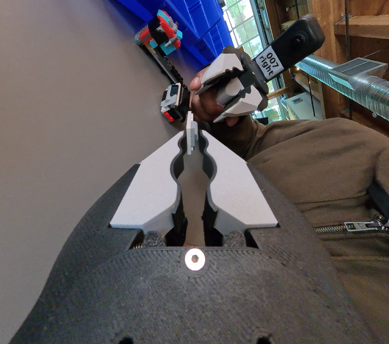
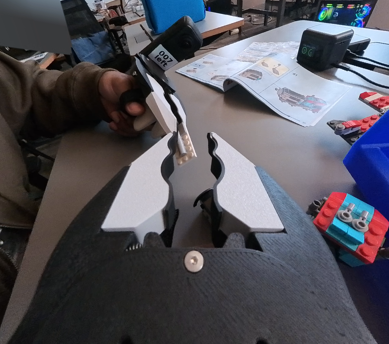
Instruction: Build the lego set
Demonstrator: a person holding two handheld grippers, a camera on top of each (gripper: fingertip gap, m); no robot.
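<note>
My left gripper (image 1: pixel 192 133) is shut on a white studded plate (image 1: pixel 190 138) with a grey cylinder piece (image 1: pixel 195 136) on its face, and holds it in the air edge-on. In the right wrist view the left gripper (image 2: pixel 177 123) holds that plate (image 2: pixel 187 150) just in front of my right gripper's left finger (image 2: pixel 147 176). My right gripper (image 2: pixel 191 136) is open with nothing between its pads. It also shows in the left wrist view (image 1: pixel 210 106), jaws apart, just beyond the plate.
A red and teal brick model (image 2: pixel 353 226) stands at the right by a blue bin (image 2: pixel 370 165). A small white, black and red model (image 1: pixel 172 100) sits on the grey table (image 2: pixel 252 144). An open instruction booklet (image 2: pixel 273 81), red winged pieces (image 2: pixel 362 123) and a black box (image 2: pixel 324 47) lie farther off. Less than 4 cm separates the two grippers' tips.
</note>
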